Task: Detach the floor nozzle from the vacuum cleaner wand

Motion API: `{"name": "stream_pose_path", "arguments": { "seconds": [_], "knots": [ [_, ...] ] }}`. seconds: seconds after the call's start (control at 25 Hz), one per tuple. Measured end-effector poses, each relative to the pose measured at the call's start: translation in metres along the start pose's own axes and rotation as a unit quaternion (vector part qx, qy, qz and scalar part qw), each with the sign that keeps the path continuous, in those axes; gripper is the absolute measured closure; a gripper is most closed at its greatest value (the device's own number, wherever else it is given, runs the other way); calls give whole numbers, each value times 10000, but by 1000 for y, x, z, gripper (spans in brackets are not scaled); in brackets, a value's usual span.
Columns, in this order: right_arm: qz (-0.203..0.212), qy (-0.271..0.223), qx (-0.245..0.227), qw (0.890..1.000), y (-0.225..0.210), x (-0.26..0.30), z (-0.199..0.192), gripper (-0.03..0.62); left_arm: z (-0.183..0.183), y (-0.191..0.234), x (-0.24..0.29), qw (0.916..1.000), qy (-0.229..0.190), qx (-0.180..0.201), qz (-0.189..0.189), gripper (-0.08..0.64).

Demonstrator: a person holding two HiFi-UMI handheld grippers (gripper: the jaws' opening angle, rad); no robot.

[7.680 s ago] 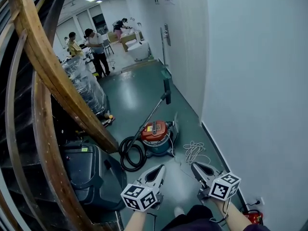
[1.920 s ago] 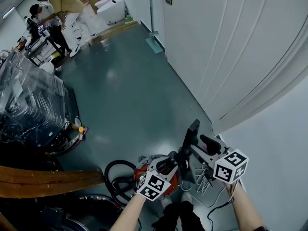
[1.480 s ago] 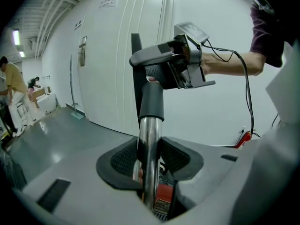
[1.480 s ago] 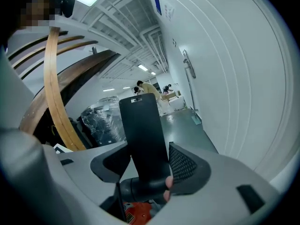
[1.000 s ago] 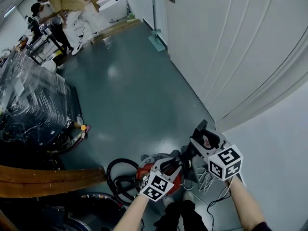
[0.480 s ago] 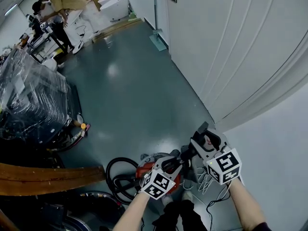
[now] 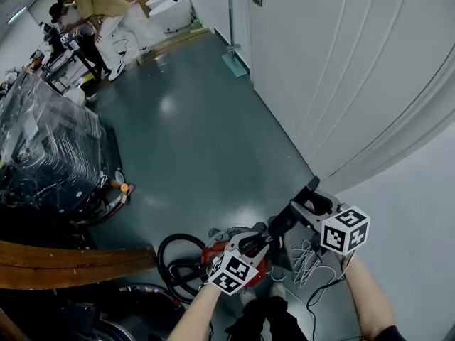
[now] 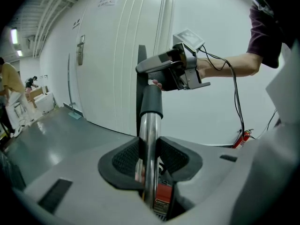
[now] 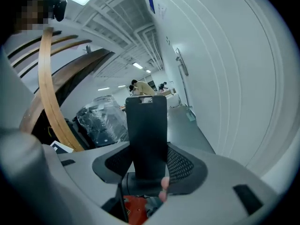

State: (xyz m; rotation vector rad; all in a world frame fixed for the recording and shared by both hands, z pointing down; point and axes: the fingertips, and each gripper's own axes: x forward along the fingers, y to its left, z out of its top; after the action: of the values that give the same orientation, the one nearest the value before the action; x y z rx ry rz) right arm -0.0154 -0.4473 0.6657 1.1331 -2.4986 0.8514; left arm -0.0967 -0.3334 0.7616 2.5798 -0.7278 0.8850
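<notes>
Landmark is the red vacuum canister (image 7: 212,250). Beyond it the green floor (image 7: 206,141) is open, giving wide free passage. To its right the white wall (image 7: 370,84) blocks close by, with a loose white cable (image 7: 313,258) just beside. To its left the black hose coil (image 7: 174,261), wooden stair rail (image 7: 71,265) and plastic-wrapped load (image 7: 50,155) crowd that side.

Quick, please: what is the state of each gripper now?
Left gripper: jaws closed on the metal wand.
Right gripper: jaws closed on the black floor nozzle.
</notes>
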Motion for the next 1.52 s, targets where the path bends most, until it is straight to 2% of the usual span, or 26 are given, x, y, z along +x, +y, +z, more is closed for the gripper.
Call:
{"name": "stream_pose_path", "arguments": {
  "seconds": [0.12,0.2,0.32,0.44,0.52,0.6,0.68,0.72,0.76,0.84,0.92,1.04,1.16,1.32,1.44,1.52],
  "knots": [
    [-32,52,-162,9999,-3,-3,1,365,3,-3,4,10000,52,22,-45,422],
    [-114,57,-686,9976,6,-6,7,365,3,-5,8,9999,137,36,-88,422],
    [-123,148,-1587,9871,27,-6,17,365,5,-3,9,9998,178,60,-71,422],
    [-55,270,-1967,9801,40,-6,21,365,7,-2,7,9998,186,67,-36,422],
    [34,327,-1656,9856,34,-4,20,365,7,-1,3,9999,133,68,-51,423],
    [226,425,-985,9940,20,-3,14,365,5,-2,-2,9999,75,69,-97,423],
    [382,514,-456,9969,8,-2,7,365,3,-5,-4,9998,73,87,-170,423],
    [413,543,-353,9970,6,0,5,365,3,-5,-3,9997,85,94,-191,423],
    [403,552,-387,9969,6,1,5,365,2,-5,-2,9997,105,96,-191,423],
    [223,416,-790,9958,13,-2,14,365,3,-4,1,9997,177,96,-153,423],
    [-100,-17,-1114,9937,13,-18,40,365,4,-4,3,9996,218,103,-148,423],
    [-333,-709,-977,9921,-4,-55,97,365,2,-5,3,9997,169,93,-167,423],
    [-474,-1000,-886,9899,-18,-80,128,365,1,-5,2,9998,144,83,-141,423],
    [-591,-1120,-632,9899,-28,-96,127,365,1,-7,0,9998,168,59,-123,422],
    [-586,-1100,-593,9904,-25,-98,122,365,2,-8,-3,9999,71,-95,-108,417],
    [-550,-1077,-610,9908,-19,-99,121,365,12,-9,-8,9996,-98,-245,-123,377]
  ]
}}
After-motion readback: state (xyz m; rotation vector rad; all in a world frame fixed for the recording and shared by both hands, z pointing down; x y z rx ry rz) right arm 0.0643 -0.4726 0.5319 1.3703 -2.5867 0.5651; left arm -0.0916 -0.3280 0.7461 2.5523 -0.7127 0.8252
